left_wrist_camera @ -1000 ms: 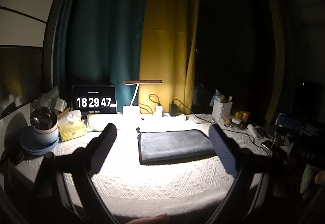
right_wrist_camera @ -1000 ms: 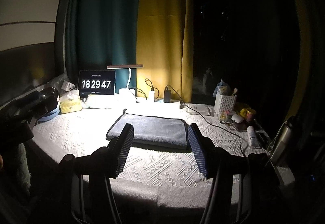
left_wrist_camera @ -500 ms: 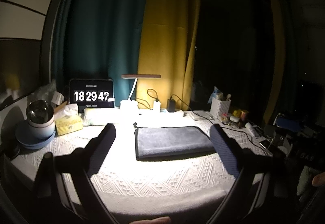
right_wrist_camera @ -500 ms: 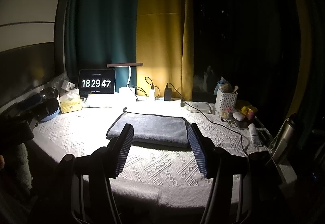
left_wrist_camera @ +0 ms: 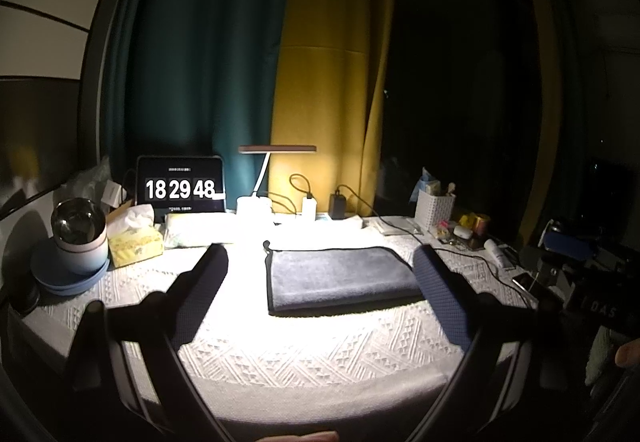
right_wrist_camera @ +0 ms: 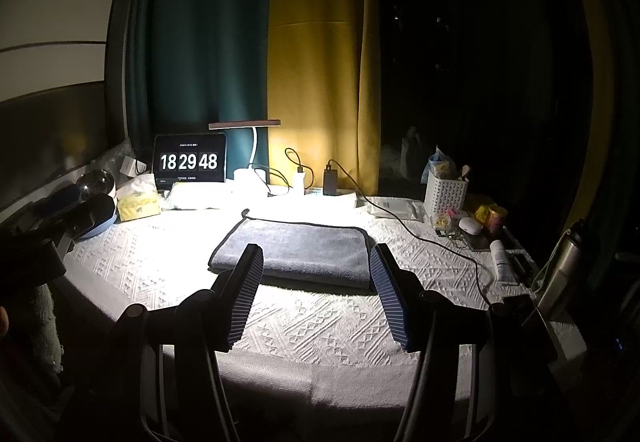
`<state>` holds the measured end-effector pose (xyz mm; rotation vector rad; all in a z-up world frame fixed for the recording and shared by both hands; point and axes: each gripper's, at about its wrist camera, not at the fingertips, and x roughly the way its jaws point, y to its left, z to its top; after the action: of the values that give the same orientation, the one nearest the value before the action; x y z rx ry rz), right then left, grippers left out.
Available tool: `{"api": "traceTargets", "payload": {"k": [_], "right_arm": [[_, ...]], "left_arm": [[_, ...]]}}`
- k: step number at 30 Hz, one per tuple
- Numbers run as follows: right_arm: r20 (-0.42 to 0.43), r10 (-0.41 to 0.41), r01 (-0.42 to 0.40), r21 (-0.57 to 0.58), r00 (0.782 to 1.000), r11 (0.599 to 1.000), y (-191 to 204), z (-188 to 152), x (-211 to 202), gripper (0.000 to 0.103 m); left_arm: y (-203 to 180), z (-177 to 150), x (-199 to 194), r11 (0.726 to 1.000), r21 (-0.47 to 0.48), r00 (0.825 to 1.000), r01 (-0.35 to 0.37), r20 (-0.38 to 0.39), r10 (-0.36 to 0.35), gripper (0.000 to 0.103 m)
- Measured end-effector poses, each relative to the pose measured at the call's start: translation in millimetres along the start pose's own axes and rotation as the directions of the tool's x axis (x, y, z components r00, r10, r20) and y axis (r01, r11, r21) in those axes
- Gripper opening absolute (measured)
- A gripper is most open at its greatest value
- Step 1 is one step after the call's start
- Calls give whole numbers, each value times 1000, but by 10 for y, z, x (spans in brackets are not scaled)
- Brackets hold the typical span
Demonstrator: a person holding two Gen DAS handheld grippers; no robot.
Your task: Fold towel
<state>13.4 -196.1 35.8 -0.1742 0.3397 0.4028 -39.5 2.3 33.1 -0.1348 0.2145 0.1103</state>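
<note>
Jaws apart, towel [left_wrist_camera: 340, 278] untouched

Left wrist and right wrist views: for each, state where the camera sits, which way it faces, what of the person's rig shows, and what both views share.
Left wrist: on the left gripper, facing the gray towel and curtains; its open fingers show.
Right wrist: on the right gripper, facing the same way; its open fingers show, the left gripper at its left edge.
Shared: towel, clock display, desk lamp.
</note>
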Motion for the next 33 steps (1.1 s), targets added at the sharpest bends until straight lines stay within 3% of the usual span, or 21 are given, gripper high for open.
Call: {"api": "traceTargets", "payload": {"k": [33], "right_arm": [[-3, 0, 0, 3, 1000, 1000, -19, 11, 13, 59]], "left_arm": [[-32, 37, 9, 1000, 3, 1000, 18, -2, -18, 94]]}}
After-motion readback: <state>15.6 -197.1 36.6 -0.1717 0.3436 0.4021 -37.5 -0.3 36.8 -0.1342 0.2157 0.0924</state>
